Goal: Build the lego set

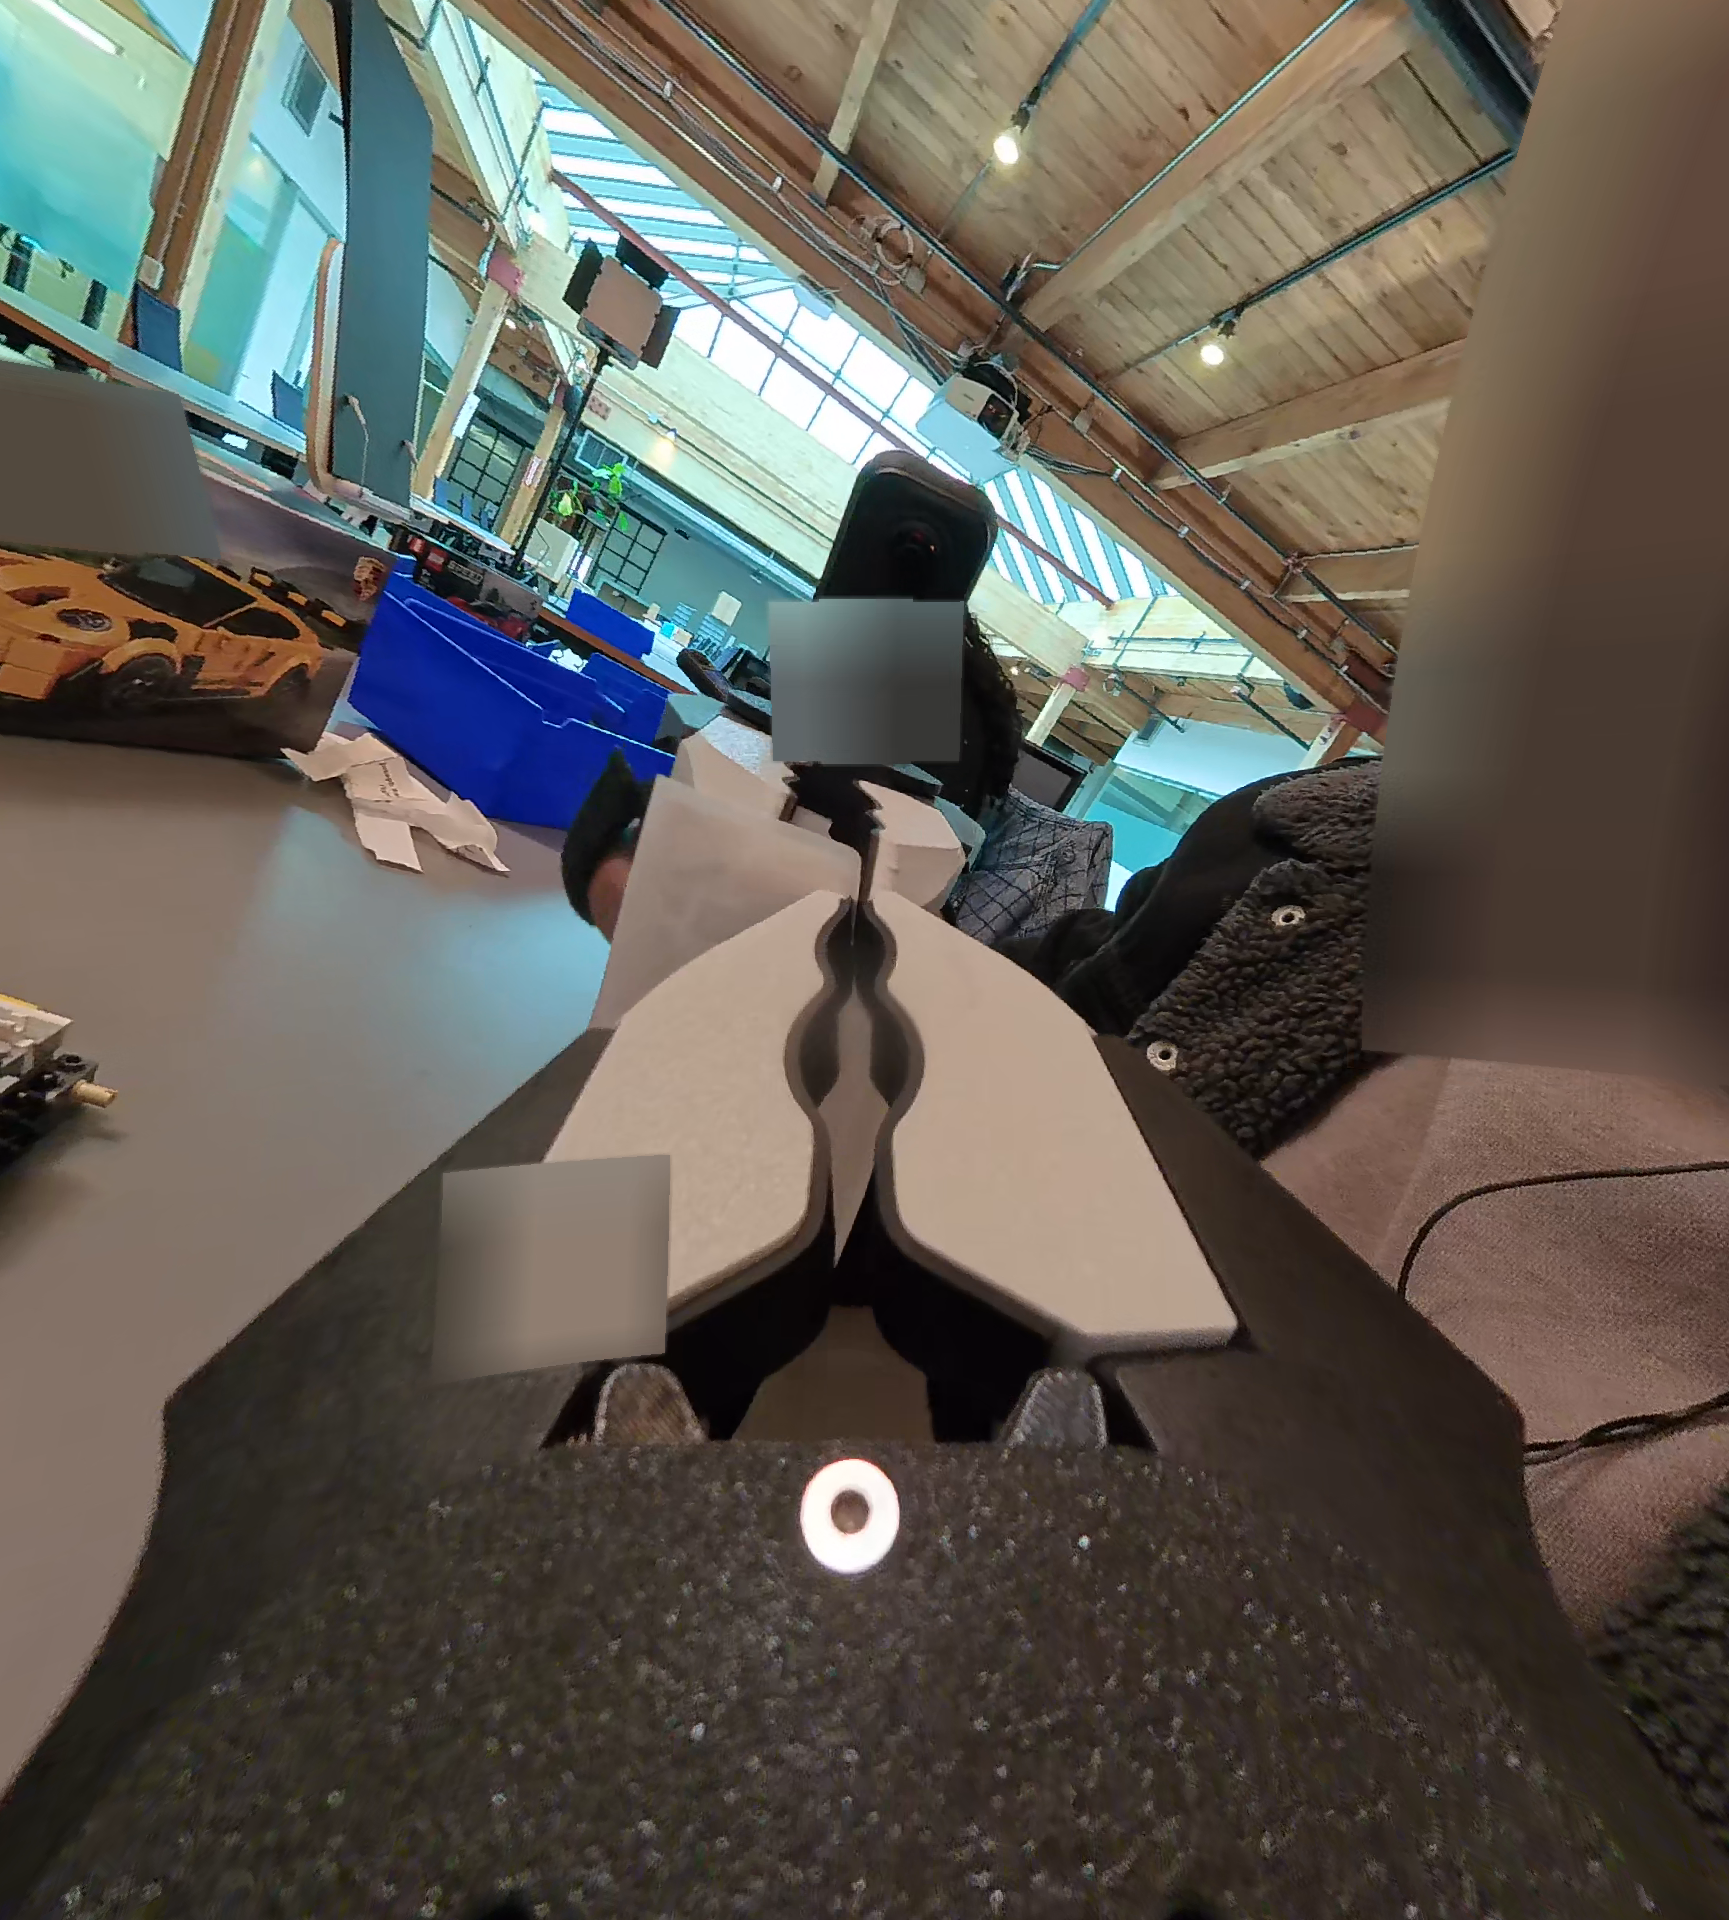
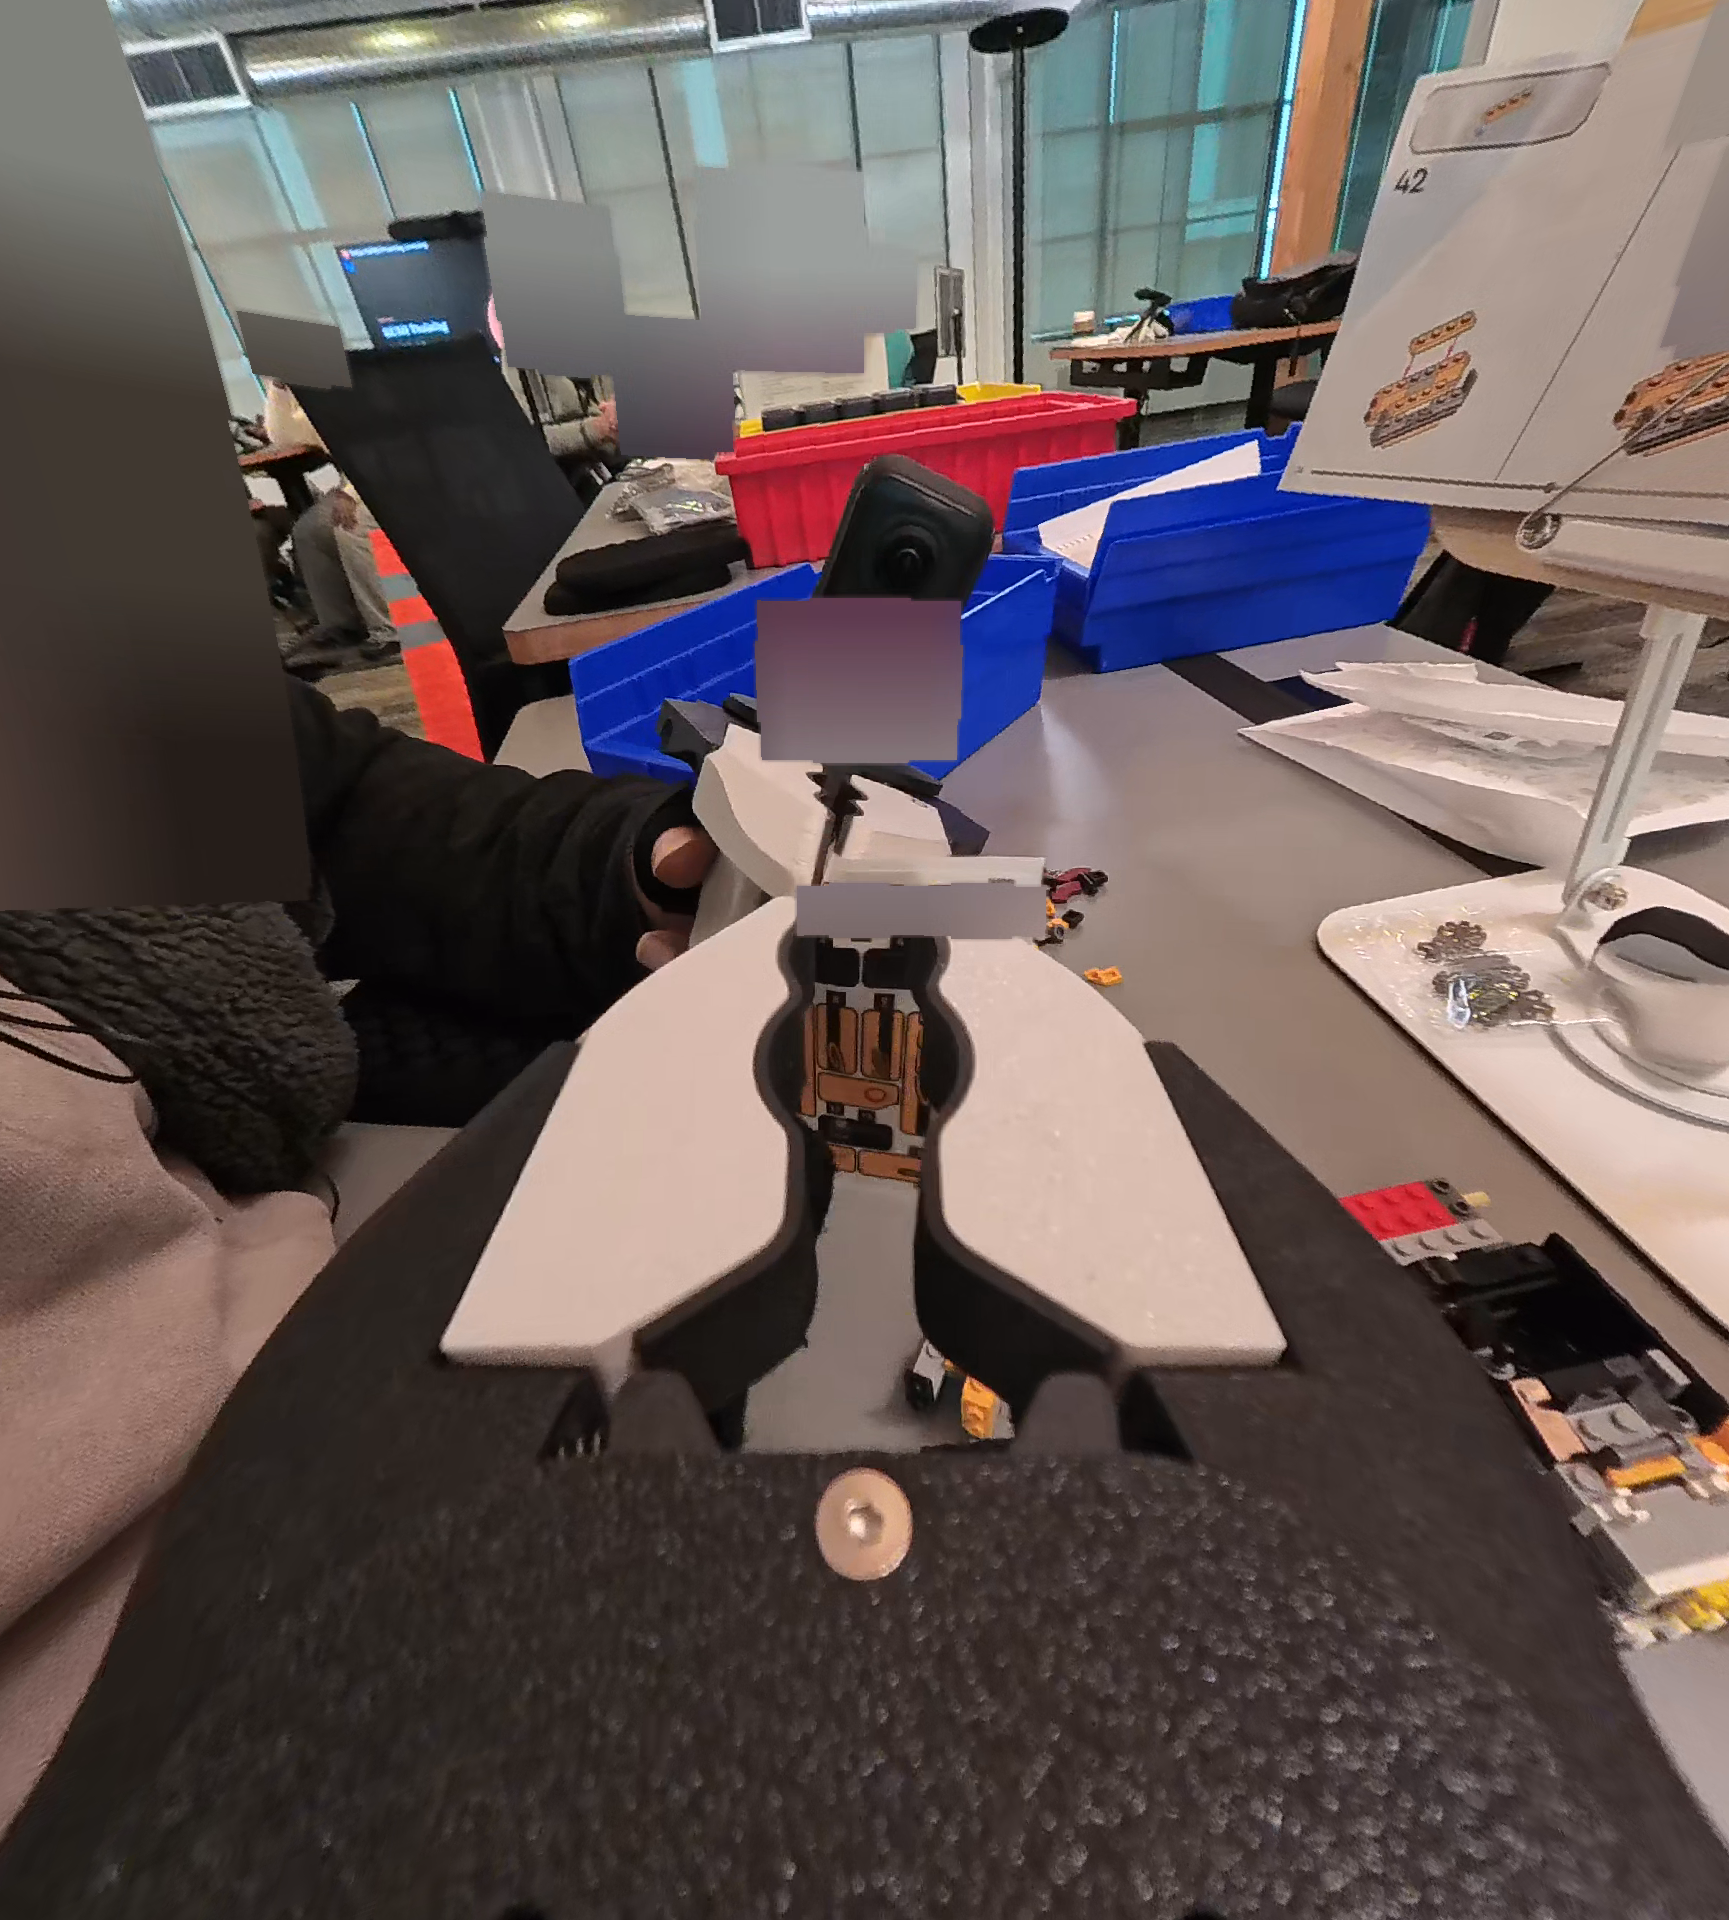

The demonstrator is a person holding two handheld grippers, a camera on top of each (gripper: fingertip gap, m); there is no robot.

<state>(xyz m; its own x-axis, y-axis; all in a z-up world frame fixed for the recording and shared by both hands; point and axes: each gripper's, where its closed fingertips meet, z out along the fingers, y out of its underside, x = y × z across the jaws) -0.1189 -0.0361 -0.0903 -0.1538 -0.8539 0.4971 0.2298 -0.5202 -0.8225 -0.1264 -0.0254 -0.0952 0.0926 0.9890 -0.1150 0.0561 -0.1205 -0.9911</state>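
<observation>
The grey table (image 1: 247, 1039) is carrying the half-built car (image 2: 1608, 1455), which is lying low to the right of the right gripper (image 2: 865, 945) and well apart from both tools. Nobody is working on it just now.

The two grippers are facing each other nose to nose above the table edge, and the sticker sheet (image 2: 865, 1049) is hanging between them. That is the relation to watch. The sheet is presenting its printed face, orange and black shapes, straight at the right gripper, with its long axis running up and down in that view. From the left wrist view it is showing only its blank white back (image 1: 725, 894).

The left gripper (image 1: 855, 925) is pinching, jaws all but closed, with the sheet's edge running down into the slit between them, so it looks to be doing the holding. The right gripper is sitting partly open with a clear gap, and the stickers are showing through that gap. Whether its fingertips are touching the sheet I cannot tell, but nothing is being clamped there. The right one is my pick for peeling. A few loose pieces (image 2: 1073, 894) are lying just beyond the sheet.
</observation>
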